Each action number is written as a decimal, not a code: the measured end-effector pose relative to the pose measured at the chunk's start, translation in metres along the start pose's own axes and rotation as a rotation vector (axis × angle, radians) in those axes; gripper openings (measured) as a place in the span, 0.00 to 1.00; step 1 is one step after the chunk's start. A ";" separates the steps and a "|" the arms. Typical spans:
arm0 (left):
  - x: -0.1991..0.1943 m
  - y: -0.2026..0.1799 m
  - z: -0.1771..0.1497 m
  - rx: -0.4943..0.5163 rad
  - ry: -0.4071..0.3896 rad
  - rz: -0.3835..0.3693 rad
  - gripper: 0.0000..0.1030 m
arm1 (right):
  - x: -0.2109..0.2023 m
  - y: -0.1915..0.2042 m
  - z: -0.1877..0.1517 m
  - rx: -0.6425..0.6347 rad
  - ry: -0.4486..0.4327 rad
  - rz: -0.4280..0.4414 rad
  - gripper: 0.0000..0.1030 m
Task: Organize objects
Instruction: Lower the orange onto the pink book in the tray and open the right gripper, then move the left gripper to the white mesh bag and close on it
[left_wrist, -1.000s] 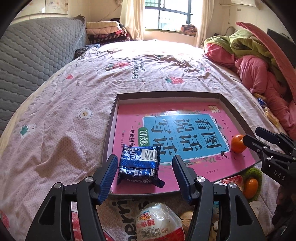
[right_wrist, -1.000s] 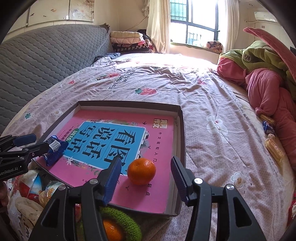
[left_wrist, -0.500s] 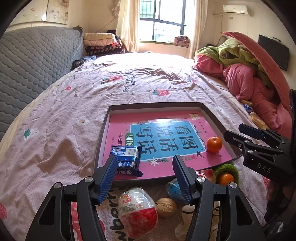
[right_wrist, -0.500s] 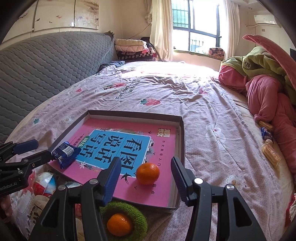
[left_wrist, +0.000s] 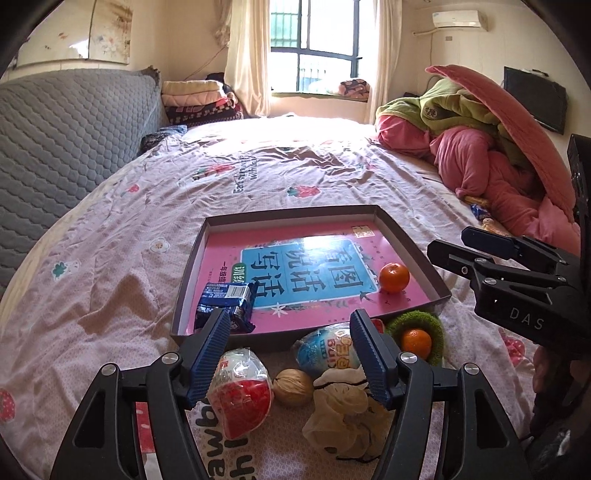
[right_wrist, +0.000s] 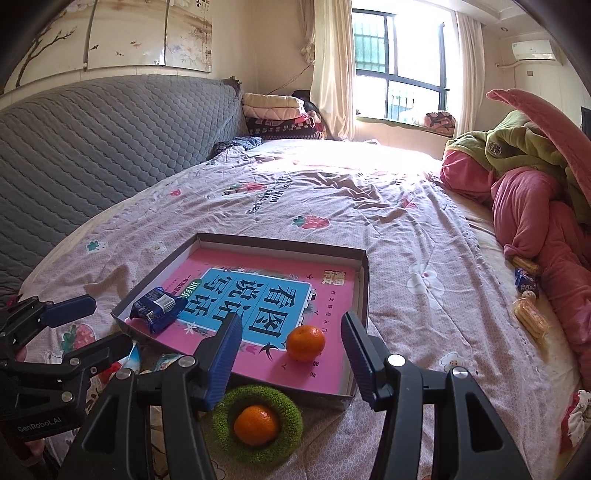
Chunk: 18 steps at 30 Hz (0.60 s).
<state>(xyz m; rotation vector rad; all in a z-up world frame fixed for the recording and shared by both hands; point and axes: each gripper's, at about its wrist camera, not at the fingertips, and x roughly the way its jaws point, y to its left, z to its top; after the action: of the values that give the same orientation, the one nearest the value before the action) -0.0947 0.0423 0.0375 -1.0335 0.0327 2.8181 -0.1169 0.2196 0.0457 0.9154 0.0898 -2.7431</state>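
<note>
Sorting is between two picks, I judge: both grippers are empty above the near edge of the bed. My left gripper has just been opening its jaws and now stands wide with nothing pressed between them; my right gripper stands half open and also holds nothing. The shallow box lies on the bed and holds a blue snack packet in its near left corner and one mandarin by its right wall. Outside it, at the near edge, wait a red toy egg, a blue toy egg, a walnut, a beige cloth piece and a second mandarin inside a green ring. Next I would lower one gripper around one loose thing.
</note>
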 end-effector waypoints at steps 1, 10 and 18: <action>-0.002 -0.001 -0.001 0.000 0.000 0.004 0.67 | -0.001 0.000 0.000 -0.002 0.001 0.002 0.54; -0.018 -0.001 -0.010 -0.004 0.001 0.034 0.68 | -0.011 -0.002 -0.009 -0.004 0.013 0.022 0.60; -0.023 -0.002 -0.024 -0.005 0.026 0.048 0.68 | -0.014 0.002 -0.023 -0.023 0.039 0.037 0.60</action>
<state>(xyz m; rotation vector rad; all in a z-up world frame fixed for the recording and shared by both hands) -0.0613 0.0398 0.0343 -1.0843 0.0536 2.8488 -0.0921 0.2235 0.0358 0.9557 0.1106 -2.6854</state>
